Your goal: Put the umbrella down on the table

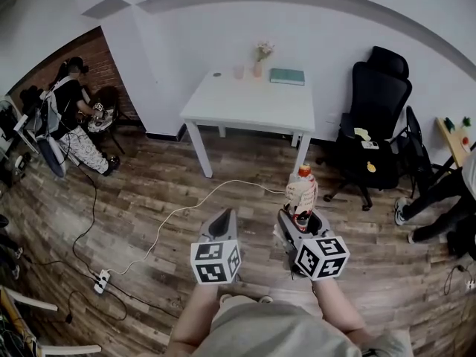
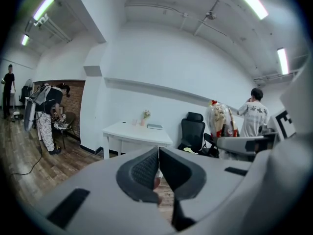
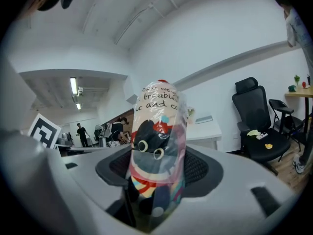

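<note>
A folded umbrella (image 1: 301,193) in a clear printed sleeve, with a red tip and a black cat picture (image 3: 155,153), stands upright between the jaws of my right gripper (image 1: 300,218). That gripper is shut on it, with a pad on each side. My left gripper (image 1: 222,224) hangs beside it over the wooden floor, its jaws pressed together with nothing between them (image 2: 158,168). The white table (image 1: 223,108) stands ahead by the wall, well beyond both grippers. From the left gripper view the umbrella (image 2: 221,120) shows at the right.
On the table are a small flower vase (image 1: 259,60), a pink cup (image 1: 238,72) and a green book (image 1: 287,76). A black office chair (image 1: 374,125) stands right of it. A white cable (image 1: 186,208) and power strip (image 1: 101,280) lie on the floor. People stand at the left and right.
</note>
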Available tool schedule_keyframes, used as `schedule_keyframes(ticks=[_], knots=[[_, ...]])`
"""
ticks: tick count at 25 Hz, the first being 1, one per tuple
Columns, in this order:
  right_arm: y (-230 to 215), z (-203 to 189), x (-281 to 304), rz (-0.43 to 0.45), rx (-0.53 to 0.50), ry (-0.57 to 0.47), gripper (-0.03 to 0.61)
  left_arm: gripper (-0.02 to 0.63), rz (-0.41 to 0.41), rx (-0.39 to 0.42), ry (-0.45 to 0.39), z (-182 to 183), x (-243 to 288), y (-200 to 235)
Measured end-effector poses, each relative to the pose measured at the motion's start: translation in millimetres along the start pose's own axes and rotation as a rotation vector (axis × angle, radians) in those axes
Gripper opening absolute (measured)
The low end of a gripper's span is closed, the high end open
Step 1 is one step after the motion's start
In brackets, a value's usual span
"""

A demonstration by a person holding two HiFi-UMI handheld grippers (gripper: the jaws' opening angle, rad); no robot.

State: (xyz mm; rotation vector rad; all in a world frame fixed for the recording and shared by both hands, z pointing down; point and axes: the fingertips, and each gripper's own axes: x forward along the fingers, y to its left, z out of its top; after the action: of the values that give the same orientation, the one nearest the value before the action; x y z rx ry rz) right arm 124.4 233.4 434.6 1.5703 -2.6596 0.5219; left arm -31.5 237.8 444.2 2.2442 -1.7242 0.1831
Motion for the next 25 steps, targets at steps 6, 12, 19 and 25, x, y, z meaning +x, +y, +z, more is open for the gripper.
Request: schedule_keyframes(ticks=[6,12,19,25], knots=[[-5,8,-11,-0.009,-0.003,-0.019,0.268,0.008,-0.005,-0.011,-0.014,1,-3,-12],[-10,7,-21,-0.004,-0.003,-0.023,0.268,0.008,-0.007,-0.014,-0.022,-3,-5,-23],[-16,5,-26,0.006,-0.003,-0.018,0.268,0.008,-0.012,-0.012,-0.023,-5,-2,-35],[-20,12,-28,0.014,-0.016,-0.018,0.268,0.008,-0.016,-0.002,-0.03,2,3,-46]])
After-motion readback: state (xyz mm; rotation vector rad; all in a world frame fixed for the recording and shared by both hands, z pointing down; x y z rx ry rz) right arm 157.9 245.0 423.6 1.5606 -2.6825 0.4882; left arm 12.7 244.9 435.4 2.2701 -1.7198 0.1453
